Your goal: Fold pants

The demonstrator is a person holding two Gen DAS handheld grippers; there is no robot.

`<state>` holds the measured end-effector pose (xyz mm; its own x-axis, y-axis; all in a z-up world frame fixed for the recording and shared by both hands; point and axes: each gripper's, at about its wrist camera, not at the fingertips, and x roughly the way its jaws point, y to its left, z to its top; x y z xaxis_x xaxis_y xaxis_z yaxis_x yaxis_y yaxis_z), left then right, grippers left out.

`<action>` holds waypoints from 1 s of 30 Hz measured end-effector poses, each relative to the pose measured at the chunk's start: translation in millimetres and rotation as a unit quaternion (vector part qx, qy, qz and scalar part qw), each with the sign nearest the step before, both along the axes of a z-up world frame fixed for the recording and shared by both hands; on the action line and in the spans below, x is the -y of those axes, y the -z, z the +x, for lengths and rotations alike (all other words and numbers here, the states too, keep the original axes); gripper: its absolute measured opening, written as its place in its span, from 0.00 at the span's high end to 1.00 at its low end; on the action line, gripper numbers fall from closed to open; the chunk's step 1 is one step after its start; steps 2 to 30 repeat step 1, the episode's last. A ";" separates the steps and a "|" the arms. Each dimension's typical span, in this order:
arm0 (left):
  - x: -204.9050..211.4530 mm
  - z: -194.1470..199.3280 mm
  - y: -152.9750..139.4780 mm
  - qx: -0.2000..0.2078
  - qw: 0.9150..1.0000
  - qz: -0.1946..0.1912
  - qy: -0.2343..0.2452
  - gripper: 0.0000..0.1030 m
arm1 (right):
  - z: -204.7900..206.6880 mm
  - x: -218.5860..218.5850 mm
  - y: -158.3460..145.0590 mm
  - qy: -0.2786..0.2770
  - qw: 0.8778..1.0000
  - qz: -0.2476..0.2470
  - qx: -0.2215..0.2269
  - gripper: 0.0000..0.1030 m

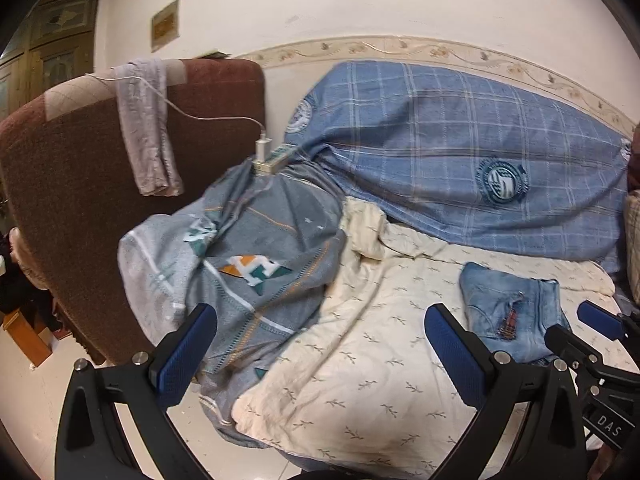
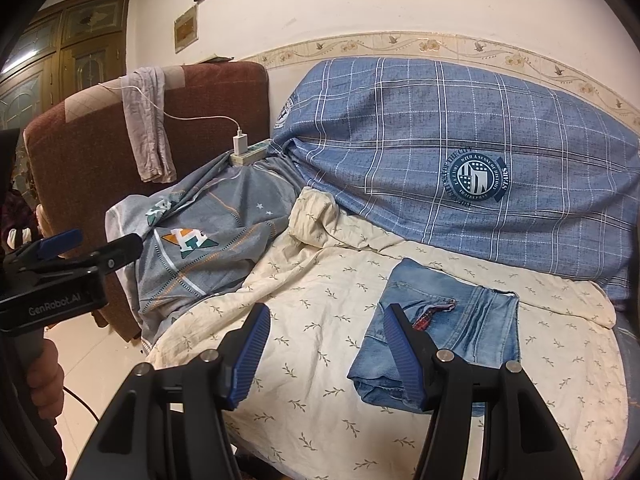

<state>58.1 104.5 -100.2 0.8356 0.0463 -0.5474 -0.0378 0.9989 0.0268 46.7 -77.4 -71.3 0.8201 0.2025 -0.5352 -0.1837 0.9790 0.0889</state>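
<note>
The light blue jeans (image 2: 448,332) lie folded into a compact square on the cream leaf-print sheet (image 2: 320,292). They also show in the left wrist view (image 1: 516,312) at the right. My right gripper (image 2: 326,354) is open and empty, just above the sheet, its right finger over the jeans' left edge. My left gripper (image 1: 320,356) is open and empty, held above the sheet's left side, well left of the jeans. The right gripper (image 1: 600,332) shows at the right edge of the left wrist view, and the left gripper (image 2: 72,248) at the left of the right wrist view.
A blue plaid quilt (image 2: 460,152) is piled along the wall behind the jeans. A grey printed blanket (image 2: 200,248) hangs off the bed's left side. A power strip with a white charger (image 2: 244,148) sits above it. A brown armchair (image 2: 84,152) stands at the left.
</note>
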 end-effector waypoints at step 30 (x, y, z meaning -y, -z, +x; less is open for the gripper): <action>2.1 3.2 1.6 -0.008 1.000 -0.004 0.006 0.00 | 0.6 3.2 0.8 0.002 1.000 0.001 0.000 0.39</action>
